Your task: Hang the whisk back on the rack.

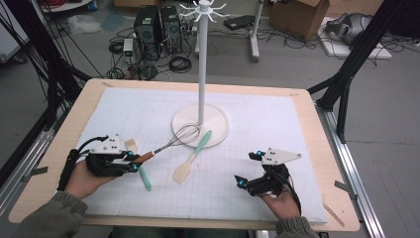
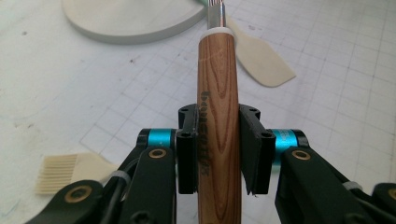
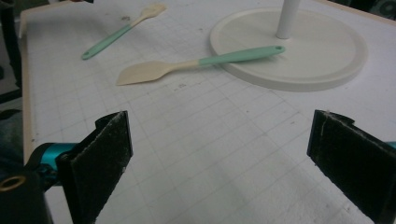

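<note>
My left gripper [image 1: 132,161] is shut on the wooden handle of a whisk [image 1: 145,157]; the jaws clamp the whisk handle [image 2: 218,116] on both sides at my left gripper [image 2: 219,149]. The whisk's wire head [image 1: 184,134] reaches over the rim of a white stand's round base [image 1: 218,124]. A spatula [image 1: 192,157] with a green handle and cream blade lies in the middle of the mat. My right gripper [image 1: 246,169] rests at the front right, and my right gripper [image 3: 219,158] stands open with bare mat between its pads.
A green-handled brush [image 1: 144,177] lies beside the left gripper, its cream brush head [image 2: 60,172] near the jaws. The stand's tall pole [image 1: 201,74] carries hooks at the top. The spatula [image 3: 196,63], brush [image 3: 116,35] and stand base [image 3: 299,56] lie ahead of the right gripper.
</note>
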`<state>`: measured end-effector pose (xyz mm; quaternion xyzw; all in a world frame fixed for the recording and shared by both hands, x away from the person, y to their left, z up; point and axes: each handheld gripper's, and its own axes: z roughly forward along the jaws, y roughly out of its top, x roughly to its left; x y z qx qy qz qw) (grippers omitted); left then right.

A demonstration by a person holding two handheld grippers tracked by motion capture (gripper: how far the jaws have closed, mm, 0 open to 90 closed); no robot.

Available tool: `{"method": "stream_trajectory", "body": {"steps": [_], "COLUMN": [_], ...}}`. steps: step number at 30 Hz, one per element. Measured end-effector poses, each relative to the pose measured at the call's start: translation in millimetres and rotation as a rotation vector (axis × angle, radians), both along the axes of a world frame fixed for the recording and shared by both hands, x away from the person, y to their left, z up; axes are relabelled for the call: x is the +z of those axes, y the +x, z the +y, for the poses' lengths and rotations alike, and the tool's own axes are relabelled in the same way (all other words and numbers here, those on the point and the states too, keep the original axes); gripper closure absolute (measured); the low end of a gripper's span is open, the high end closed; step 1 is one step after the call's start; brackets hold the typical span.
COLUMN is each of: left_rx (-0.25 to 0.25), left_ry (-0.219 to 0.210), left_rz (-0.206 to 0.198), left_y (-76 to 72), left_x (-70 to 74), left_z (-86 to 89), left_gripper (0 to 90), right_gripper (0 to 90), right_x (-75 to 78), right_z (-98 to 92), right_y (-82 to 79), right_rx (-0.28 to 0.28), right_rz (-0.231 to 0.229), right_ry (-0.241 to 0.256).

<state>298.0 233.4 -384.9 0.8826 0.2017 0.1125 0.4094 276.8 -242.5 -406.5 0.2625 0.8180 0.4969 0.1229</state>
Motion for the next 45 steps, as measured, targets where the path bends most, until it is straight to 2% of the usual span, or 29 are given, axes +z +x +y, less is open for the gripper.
{"method": "stream_trajectory", "body": {"steps": [5,12,23,27,29,45], "left_rx": [-0.030,-0.069,-0.126,-0.144,-0.154,-0.202], "left_ry": [0.007,0.018,0.023,0.038,0.050,0.049], "left_rz": [-0.005,-0.015,-0.011,-0.005,-0.002,-0.005], "left_y": [-0.2,-0.8,-2.9,-4.0,-4.4,-7.8], "left_x": [2.2,4.1,3.6,0.4,-0.1,1.4], "left_z": [-11.0,-27.1,-46.9,-52.7,-54.9,-71.2], "left_gripper": [70.5,70.5,70.5,70.5,70.5,70.5], "right_gripper": [5.4,5.4,5.4,5.4,5.4,5.4], "right_x": [9.3,21.1,40.7,48.5,52.0,72.1], "right_z": [1.6,4.1,11.0,14.8,17.1,47.7], "right_y": [1.8,5.3,13.3,14.9,16.0,25.0], "right_rx": [0.048,0.060,0.110,0.124,0.130,0.217], "right_rz": [0.009,0.003,-0.006,-0.012,-0.017,-0.023], "right_ry": [0.000,0.004,-0.029,-0.037,-0.040,-0.074]}}
